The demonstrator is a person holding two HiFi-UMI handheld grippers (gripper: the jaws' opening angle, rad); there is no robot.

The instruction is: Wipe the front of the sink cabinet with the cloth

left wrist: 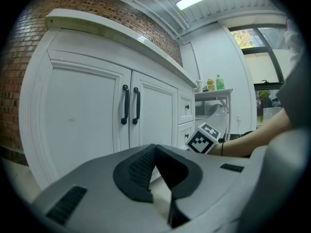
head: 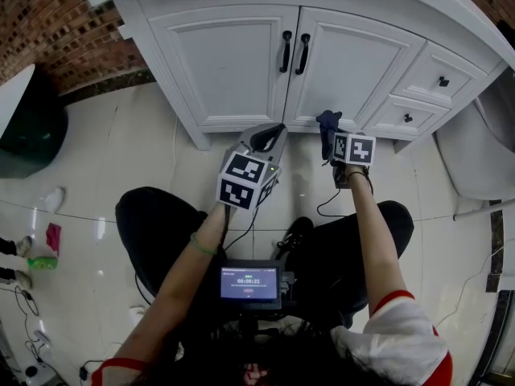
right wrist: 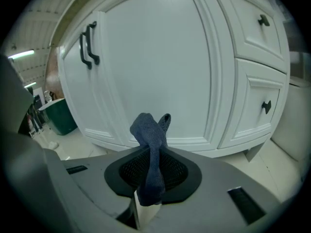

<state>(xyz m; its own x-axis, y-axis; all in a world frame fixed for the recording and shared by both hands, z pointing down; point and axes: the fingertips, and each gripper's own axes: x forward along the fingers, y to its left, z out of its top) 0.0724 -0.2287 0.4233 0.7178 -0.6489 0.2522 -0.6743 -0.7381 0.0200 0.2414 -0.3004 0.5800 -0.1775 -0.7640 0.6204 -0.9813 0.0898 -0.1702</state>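
The white sink cabinet (head: 241, 63) stands ahead, two doors with black handles (head: 294, 51) and two small drawers at its right. A dark blue cloth (right wrist: 151, 154) is pinched in my right gripper (head: 328, 127), which is shut on it and held just off the bottom of the right door (right wrist: 160, 62). The cloth's top end (head: 327, 122) sticks up past the jaws. My left gripper (head: 268, 137) is shut with nothing in it, low before the gap between the doors; its jaws meet in the left gripper view (left wrist: 154, 171).
The pale tiled floor (head: 113, 167) spreads below the cabinet. A dark green tub (head: 28, 127) sits at the left by the brick wall (head: 64, 30). A white fixture (head: 483, 159) stands at the right. The person's knees and a small screen (head: 249, 282) are beneath me.
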